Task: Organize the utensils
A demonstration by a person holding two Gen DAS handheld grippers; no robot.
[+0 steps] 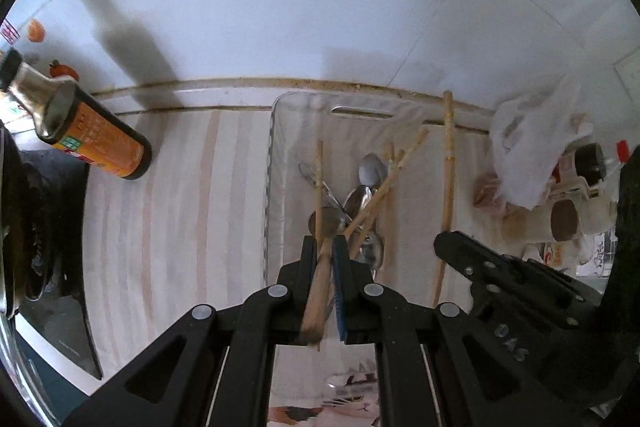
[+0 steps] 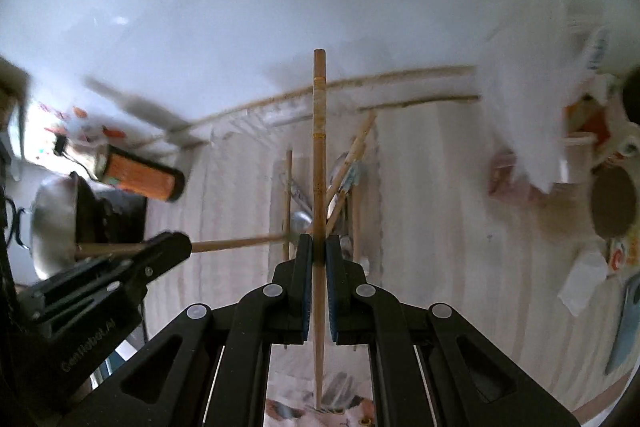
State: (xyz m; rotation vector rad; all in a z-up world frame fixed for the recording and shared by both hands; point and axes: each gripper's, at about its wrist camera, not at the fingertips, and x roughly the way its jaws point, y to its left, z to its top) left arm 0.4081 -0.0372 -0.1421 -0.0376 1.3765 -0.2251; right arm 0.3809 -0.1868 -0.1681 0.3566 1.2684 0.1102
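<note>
Both my wrist cams sit right behind the tongs, looking down along them toward the wall. Each sees the clear tray [image 1: 276,147] [image 2: 280,167] close ahead and the orange bottle [image 1: 100,143] [image 2: 140,179] off left.

Both grippers are black with blue pads: the left gripper [image 1: 327,243] clamps a brown wooden-handled spoon [image 1: 320,267], the right gripper [image 2: 318,247] a tan chopstick [image 2: 319,155] with thin golden bands. Beneath lies a cream surface [image 1: 180,207] with faint beige stripes. Far left of the left gripper, an orange-labelled bottle [image 1: 80,123], dark-capped.
</note>
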